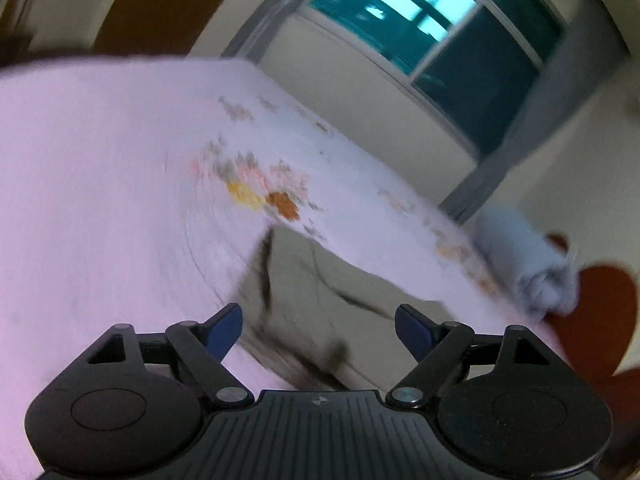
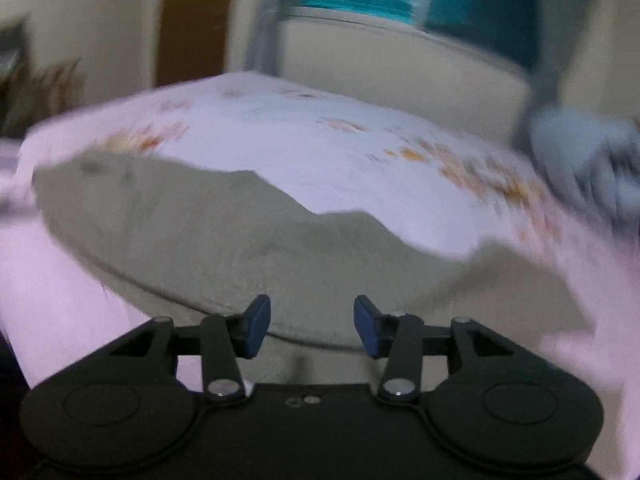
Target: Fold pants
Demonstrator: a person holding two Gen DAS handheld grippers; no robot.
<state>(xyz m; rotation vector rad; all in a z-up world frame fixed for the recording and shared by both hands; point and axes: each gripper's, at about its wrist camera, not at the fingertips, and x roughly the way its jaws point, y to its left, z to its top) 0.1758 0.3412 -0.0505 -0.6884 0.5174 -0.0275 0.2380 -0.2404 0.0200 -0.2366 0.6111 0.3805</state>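
Both frames motion-blurred. Left gripper (image 1: 318, 330) jaws spread wide, nothing between them; right gripper (image 2: 312, 330) jaws parted narrower, also empty, pads clear of cloth. Pants (image 2: 224, 240), khaki-grey, lie on the bed (image 2: 300, 152), just ahead of and below both sets of jaws; in the right view they spread broad across the near edge, in the left view a creased folded-looking part (image 1: 320, 300) sits between the fingers' line of sight. Whether the fingertips touch fabric: cannot tell, blur. Risk: grabbing in a hurry could pinch the floral sheet along with the pants, or catch only one layer so the fold drags crooked; pants near the bed edge could slide off if tugged toward the holder. Farther: rolled grey-blue cloth (image 1: 524, 264) at the bed's far side, then window (image 1: 440, 20).
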